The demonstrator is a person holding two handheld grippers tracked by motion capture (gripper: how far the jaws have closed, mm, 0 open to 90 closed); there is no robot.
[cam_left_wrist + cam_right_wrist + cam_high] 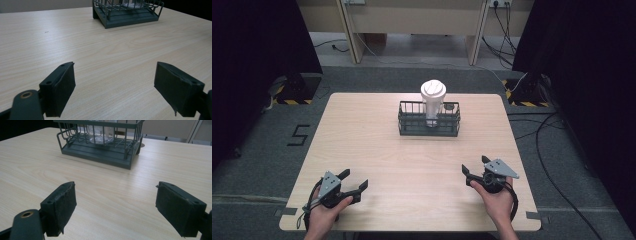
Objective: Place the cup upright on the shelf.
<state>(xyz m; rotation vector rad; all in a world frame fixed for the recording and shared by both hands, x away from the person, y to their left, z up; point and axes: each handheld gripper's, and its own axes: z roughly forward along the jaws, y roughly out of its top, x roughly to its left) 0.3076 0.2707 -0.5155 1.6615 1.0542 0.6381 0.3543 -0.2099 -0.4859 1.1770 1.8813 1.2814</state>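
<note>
A white lidded cup stands upright inside a dark wire basket at the far middle of the table. Left claw and right claw, both spread and empty, rest near the front edge, well apart from it.

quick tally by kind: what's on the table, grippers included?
Cup: 1, in the rack
Rack: 1
Grippers: 2, left gripper and right gripper, both open
Total: 4
</note>
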